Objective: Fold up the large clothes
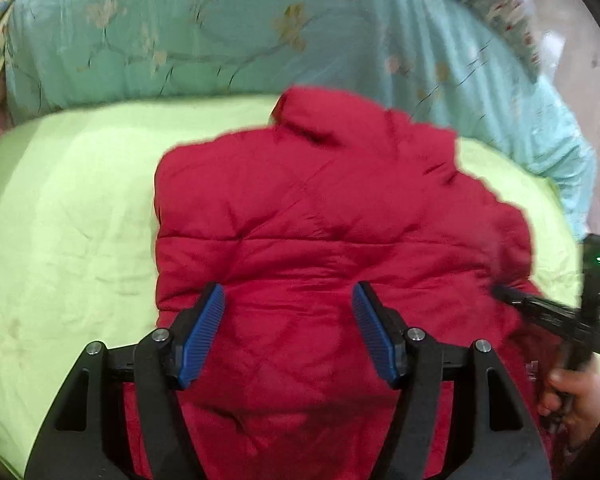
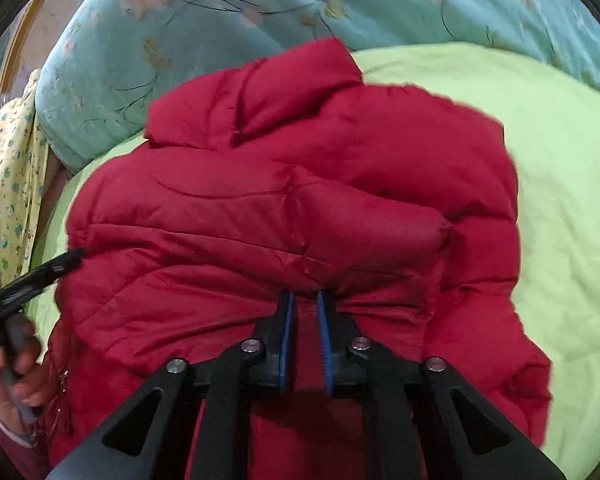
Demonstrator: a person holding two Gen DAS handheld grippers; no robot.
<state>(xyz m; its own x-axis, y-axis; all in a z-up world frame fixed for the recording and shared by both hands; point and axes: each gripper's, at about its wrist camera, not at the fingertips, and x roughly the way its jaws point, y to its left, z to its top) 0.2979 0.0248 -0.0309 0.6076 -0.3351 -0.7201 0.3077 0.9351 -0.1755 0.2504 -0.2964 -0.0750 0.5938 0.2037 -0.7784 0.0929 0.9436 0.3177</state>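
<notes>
Right between the blue-padded fingers of both tools lies the big red quilted puffer jacket (image 2: 284,208), spread on the pale green bedsheet (image 2: 560,184) with its collar at the far end, away from the fingertips. The right gripper (image 2: 305,304) has its pads drawn close with a ridge of red fabric pinched between them, and creases fan out from that spot, so I read it as gripping the jacket. A padded sleeve lies just beyond those fingertips, folded across the body.

Over in the left wrist view, the left gripper (image 1: 288,300) hangs over the jacket (image 1: 320,220) with its fingers spread wide and nothing between them, near the hem end; whether the tips touch the cloth, I can't tell. The other tool shows at its right-hand edge, hand on the handle.

My call on handling: this thing looks light for its bulk, puffy and springy, with a smooth shell that may slide out of a shallow pinch. Folds will likely puff back open unless pressed down. A quilting seam or the hem edge, where the padding thins, seems a better bite than a fat baffle.

Beyond the collar, a turquoise floral duvet (image 1: 220,40) is bunched up along the far side of the green sheet (image 1: 68,208).
</notes>
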